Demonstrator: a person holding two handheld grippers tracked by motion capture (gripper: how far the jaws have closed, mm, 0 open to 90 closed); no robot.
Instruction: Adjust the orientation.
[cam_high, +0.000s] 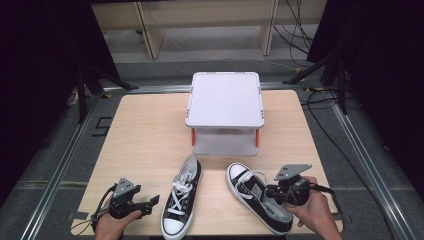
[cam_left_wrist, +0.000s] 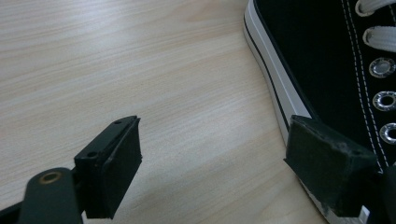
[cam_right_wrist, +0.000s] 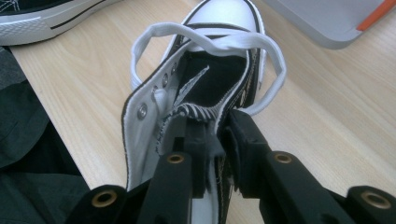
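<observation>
A: We are looking down at the wooden table, and two black sneakers are lying near its near edge. Where are we seeing the grippers?

B: The left gripper is resting at the near left, just left of the left sneaker. In the left gripper view its jaws are standing wide apart with bare wood between them, so it is released and grasping nothing. One pad is sitting right beside that shoe's white sole, though we cannot tell whether it is touching.

A: And the right side?

B: The right gripper is sitting over the heel end of the right sneaker, which is lying at the near right with its toe pointing toward the far left. In the right gripper view the jaws are almost together on the back rim of the shoe's collar, with the fabric between the pads. We cannot tell whether the pads are pressing firmly or are only loose on it.

A: What else are we seeing?

B: A white lace loop is arching over the shoe's opening. A grey two-tier stand is standing at the far middle of the table, well apart from both shoes.
</observation>
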